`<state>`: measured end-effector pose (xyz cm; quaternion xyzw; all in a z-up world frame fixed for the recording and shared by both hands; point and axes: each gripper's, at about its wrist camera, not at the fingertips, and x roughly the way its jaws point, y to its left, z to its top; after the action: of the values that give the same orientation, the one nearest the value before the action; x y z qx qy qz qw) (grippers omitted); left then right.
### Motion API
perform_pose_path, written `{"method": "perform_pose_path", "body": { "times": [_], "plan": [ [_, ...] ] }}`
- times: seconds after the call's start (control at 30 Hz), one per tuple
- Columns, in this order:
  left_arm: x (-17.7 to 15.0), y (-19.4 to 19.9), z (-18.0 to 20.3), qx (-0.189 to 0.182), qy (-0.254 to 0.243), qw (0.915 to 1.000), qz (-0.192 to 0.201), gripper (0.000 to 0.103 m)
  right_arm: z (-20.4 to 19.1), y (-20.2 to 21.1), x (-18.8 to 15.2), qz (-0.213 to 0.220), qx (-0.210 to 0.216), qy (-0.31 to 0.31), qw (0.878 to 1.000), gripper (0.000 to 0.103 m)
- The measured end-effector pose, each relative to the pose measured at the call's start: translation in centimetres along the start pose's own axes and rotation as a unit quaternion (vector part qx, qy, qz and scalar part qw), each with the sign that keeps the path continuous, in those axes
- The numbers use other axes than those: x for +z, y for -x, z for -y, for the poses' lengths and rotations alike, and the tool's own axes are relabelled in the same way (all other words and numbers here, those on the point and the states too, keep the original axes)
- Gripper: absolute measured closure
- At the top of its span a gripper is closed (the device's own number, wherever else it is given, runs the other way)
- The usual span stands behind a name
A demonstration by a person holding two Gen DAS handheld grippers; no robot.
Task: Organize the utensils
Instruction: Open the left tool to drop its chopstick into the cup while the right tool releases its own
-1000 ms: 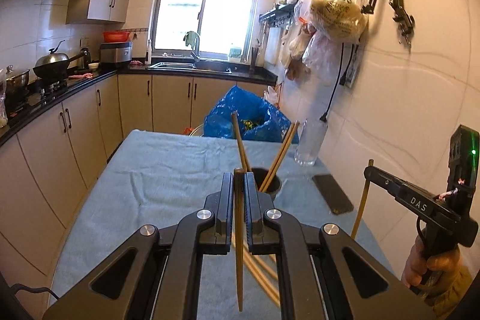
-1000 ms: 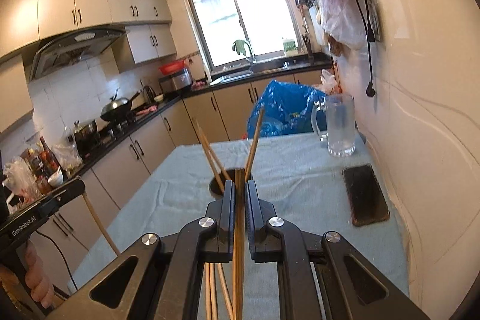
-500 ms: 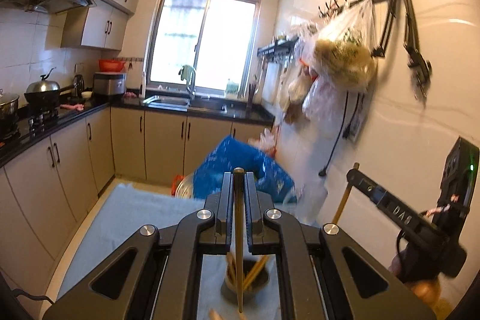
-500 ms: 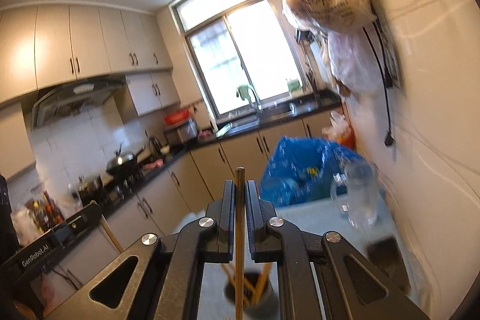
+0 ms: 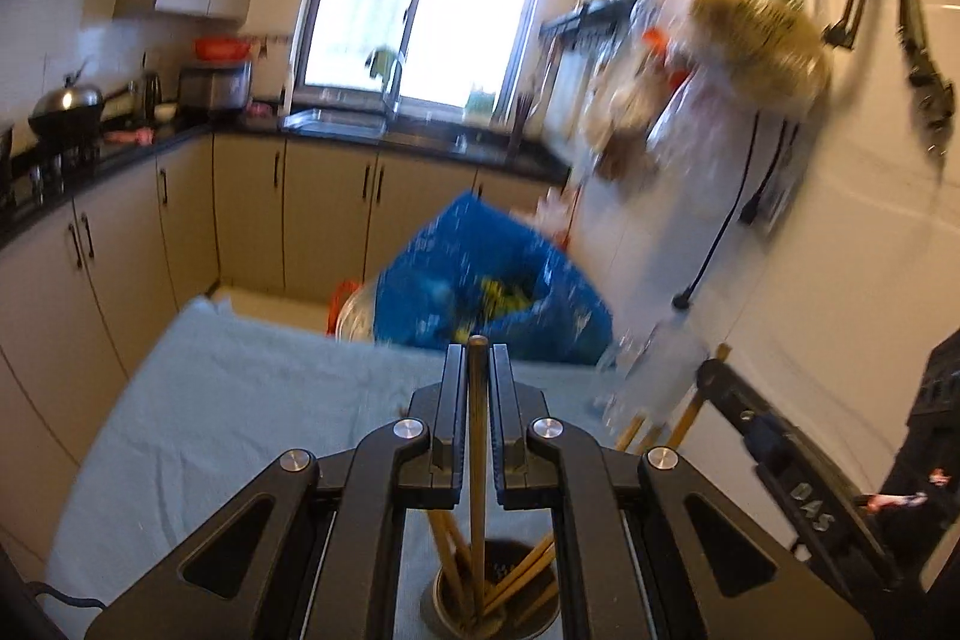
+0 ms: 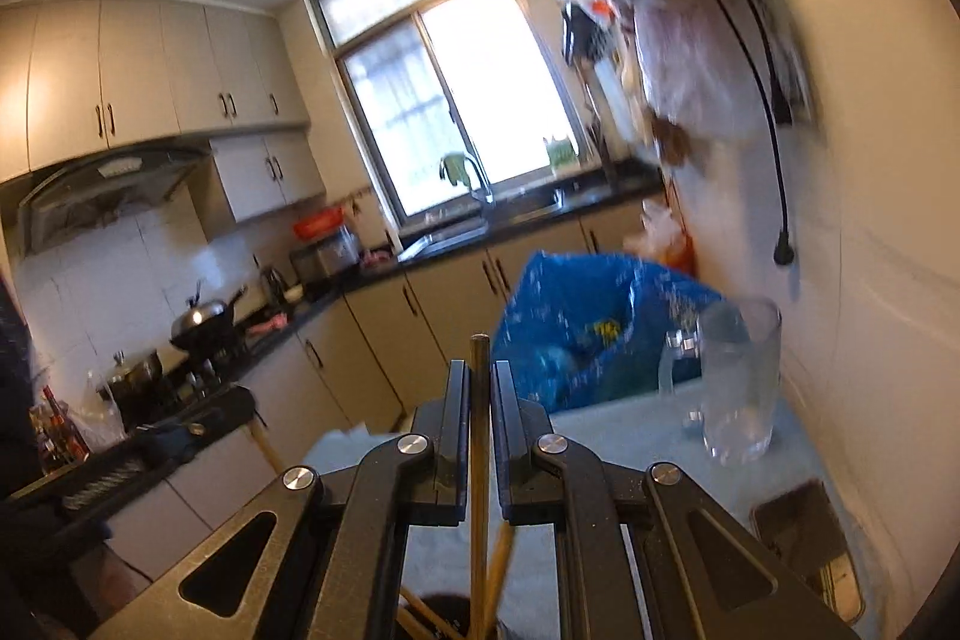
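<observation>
Both my left gripper (image 5: 477,388) and right gripper (image 6: 480,400) clamp one chopstick (image 5: 477,460) each; I should lower them straight into the cup (image 5: 498,613) at frame bottom.

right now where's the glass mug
In the right wrist view the glass mug stands on the blue-clothed table at the right, near the white wall, just in front of the blue bag and beyond the dark phone.
</observation>
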<state>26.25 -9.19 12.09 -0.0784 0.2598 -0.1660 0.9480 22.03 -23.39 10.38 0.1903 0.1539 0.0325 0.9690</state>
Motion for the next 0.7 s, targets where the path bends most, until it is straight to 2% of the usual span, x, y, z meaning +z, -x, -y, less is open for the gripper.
{"method": "perform_pose_path", "body": {
  "times": [0.13, 0.2, 0.27, 0.33, 0.4, 0.53, 0.6, 0.7],
  "plan": [
    [-1.0, -1.0, -0.7, -0.005, 0.017, 0.9994, -0.028, 0.097, 0.8, -0.3, -1.1, -0.017, 0.007, -0.016, 1.0, 0.093],
    [-1.3, -0.5, -0.8, -0.004, 0.018, 0.9994, -0.027, 0.097, 1.2, -0.3, -1.6, -0.025, 0.006, -0.026, 0.999, 0.077],
    [-1.5, 0.5, -1.0, -0.005, 0.017, 0.9995, -0.026, 0.095, 1.4, -0.2, -1.7, -0.026, 0.004, -0.032, 0.999, 0.066],
    [-1.6, 1.4, -1.2, -0.004, 0.018, 0.9995, -0.024, 0.086, 1.3, 0.3, -1.9, -0.026, 0.003, -0.031, 0.999, 0.065],
    [-1.9, 2.8, -1.7, -0.005, 0.025, 0.9995, -0.019, 0.072, 1.2, 1.0, -2.0, -0.026, 0.004, -0.03, 0.999, 0.063],
    [-2.8, 5.9, -2.8, 0.004, 0.034, 0.9994, -0.01, 0.066, 1.3, 3.2, -2.4, -0.026, -0.001, -0.026, 0.999, 0.054],
    [-3.8, 7.1, -3.3, 0.015, 0.033, 0.9993, -0.009, 0.056, 1.3, 4.4, -3.1, -0.033, -0.006, -0.022, 0.999, 0.049],
    [-6.0, 8.2, -4.3, 0.043, 0.021, 0.9987, -0.019, 0.05, 1.4, 5.2, -4.9, -0.072, -0.01, 0.0, 0.997, 0.046]
  ]
}}
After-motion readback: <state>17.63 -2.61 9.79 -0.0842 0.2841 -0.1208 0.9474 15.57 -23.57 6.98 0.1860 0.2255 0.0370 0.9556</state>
